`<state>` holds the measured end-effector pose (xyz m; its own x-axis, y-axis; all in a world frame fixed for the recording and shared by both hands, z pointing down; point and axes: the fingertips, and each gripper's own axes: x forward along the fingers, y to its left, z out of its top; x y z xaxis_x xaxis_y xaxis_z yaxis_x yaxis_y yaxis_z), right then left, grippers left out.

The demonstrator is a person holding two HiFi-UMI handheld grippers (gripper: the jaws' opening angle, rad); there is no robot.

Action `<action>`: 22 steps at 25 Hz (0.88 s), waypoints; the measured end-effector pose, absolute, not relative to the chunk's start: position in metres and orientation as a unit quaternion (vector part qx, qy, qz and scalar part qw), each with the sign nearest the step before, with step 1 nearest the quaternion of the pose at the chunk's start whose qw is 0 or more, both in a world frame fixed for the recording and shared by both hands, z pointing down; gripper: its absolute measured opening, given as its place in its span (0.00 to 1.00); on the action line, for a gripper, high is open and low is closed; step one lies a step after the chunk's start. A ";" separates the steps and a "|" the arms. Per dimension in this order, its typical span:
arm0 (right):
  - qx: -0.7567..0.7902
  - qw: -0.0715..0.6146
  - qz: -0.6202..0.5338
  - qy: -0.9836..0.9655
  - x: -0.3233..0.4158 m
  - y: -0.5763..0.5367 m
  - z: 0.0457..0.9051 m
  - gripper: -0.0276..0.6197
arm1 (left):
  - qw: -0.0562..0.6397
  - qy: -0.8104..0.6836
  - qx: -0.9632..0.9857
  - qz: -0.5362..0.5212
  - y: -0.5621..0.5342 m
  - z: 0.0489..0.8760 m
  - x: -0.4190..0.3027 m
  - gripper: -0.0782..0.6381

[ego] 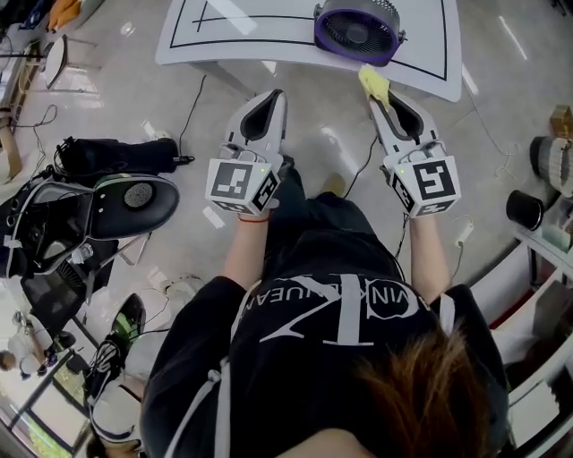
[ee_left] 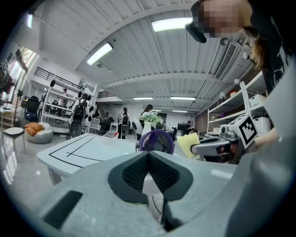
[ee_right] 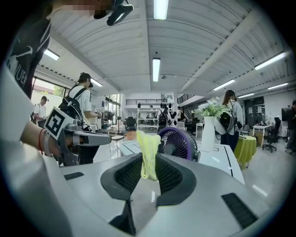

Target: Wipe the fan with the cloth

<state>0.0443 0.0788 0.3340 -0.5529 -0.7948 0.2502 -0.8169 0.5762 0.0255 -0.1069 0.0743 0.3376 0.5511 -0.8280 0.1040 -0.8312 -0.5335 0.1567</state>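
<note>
The left gripper has its fingers together on nothing, the purple fan sits at the tabletop's near edge, and the right gripper's fingers pinch the yellow cloth by one end, so the grille may well snag it free.

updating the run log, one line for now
right claw: shut on cloth | left claw: shut, empty | fan: on table, untouched

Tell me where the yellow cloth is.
The cloth sits pinched in the right gripper, upper right in the head view, just short of the purple fan on the white table.
</note>
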 end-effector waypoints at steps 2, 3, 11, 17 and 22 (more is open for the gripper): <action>0.462 0.132 0.036 -0.877 0.040 0.067 0.337 0.17 | 0.099 -0.461 0.882 0.015 0.063 0.345 -0.101 0.12; 0.466 0.140 0.029 -0.873 0.039 0.060 0.337 0.17 | 0.101 -0.454 0.885 0.018 0.055 0.348 -0.097 0.12; 0.498 0.233 -0.008 -0.835 0.031 0.006 0.338 0.17 | 0.089 -0.414 0.906 0.023 -0.012 0.342 -0.079 0.12; 0.469 0.344 -0.150 -0.800 0.008 -0.023 0.332 0.17 | 0.106 -0.412 0.905 0.005 -0.040 0.343 -0.079 0.12; 0.448 0.421 -0.280 -0.737 0.004 -0.033 0.329 0.17 | 0.081 -0.408 0.909 0.024 -0.046 0.353 -0.069 0.12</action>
<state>0.0039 -0.0328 0.3289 -0.2429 -0.8968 0.3698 -0.4251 0.4411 0.7904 -0.0695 -0.0460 0.3527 0.6661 -0.7377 0.1100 -0.7456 -0.6541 0.1275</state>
